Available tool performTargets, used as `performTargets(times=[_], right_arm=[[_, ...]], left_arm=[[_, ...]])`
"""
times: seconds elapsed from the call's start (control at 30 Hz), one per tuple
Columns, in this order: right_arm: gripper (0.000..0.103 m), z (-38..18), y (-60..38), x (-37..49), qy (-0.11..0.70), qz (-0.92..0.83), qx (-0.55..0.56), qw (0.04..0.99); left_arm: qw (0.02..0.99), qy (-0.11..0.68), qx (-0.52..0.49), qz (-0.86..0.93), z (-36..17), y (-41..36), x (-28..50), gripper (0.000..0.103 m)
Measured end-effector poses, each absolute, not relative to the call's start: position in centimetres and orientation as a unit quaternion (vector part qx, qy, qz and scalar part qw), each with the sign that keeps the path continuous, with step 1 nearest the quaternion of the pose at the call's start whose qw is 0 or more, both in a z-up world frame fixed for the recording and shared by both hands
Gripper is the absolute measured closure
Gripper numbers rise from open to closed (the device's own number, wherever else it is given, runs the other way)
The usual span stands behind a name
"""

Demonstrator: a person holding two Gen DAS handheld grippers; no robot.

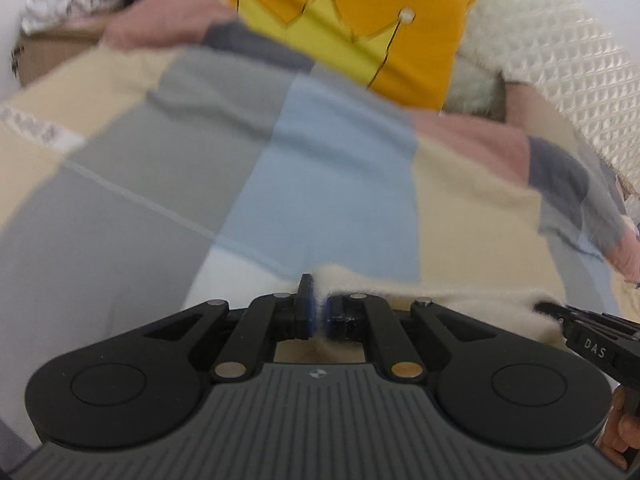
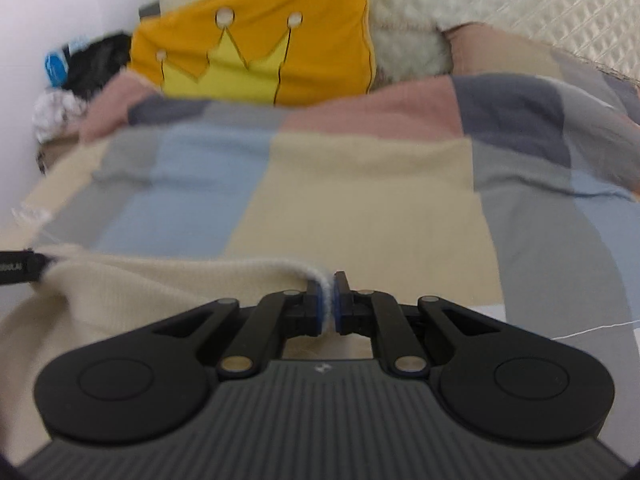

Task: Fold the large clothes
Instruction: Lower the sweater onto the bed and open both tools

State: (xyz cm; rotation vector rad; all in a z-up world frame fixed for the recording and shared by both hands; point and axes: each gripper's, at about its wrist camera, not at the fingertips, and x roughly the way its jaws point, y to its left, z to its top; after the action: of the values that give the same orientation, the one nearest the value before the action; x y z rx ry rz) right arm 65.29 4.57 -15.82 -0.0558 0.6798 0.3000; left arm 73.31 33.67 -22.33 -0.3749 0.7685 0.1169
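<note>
Left wrist view: my left gripper (image 1: 319,312) pinches the fuzzy edge of a cream knit garment (image 1: 460,300), its blue pads pressed together on the fabric. That edge runs off to my right gripper (image 1: 560,314), whose black tip shows at the right side of the frame, also in the cloth. In the right wrist view my right gripper (image 2: 329,307) is clamped on the same cream hem, and the garment (image 2: 120,296) hangs slack between the two tools over a patchwork bedspread (image 2: 360,184) of grey, blue, beige and pink blocks. A yellow crown cushion (image 2: 260,40) leans behind it. Both views are blurred.
</note>
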Motion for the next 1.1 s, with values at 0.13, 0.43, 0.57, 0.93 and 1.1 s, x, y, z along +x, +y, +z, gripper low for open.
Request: performTargets(times=[0.13, 0.43, 0.57, 0.93, 1.1], right_arm=[[0.095, -17.7, 4.8, 65.9, 0.349, 0.147, -0.031, 0.925], [0.094, -18.9, 5.7, 67.2, 0.372, 0.148, -0.033, 0.916], [0.093, -18.2, 5.4, 67.0, 0.371, 0.148, -0.017, 0.916], [0.033, -15.7, 4.3, 66.5, 0.382, 0.169, 0.042, 0.908], [0.033, -14.1, 3.9, 65.0, 0.369, 0.182, 0.050, 0.910]], left_arm=[[0.903, 0.387, -0.177, 0.055, -22.7, 33.2, 72.9, 0.096], [0.891, 0.419, -0.167, 0.054, -21.4, 32.8, 73.0, 0.096], [0.882, 0.443, -0.151, 0.053, -20.8, 32.6, 73.7, 0.094], [0.880, 0.452, -0.146, 0.008, -17.8, 32.3, 72.8, 0.021], [0.888, 0.435, -0.147, 0.013, -16.0, 31.5, 70.7, 0.021]])
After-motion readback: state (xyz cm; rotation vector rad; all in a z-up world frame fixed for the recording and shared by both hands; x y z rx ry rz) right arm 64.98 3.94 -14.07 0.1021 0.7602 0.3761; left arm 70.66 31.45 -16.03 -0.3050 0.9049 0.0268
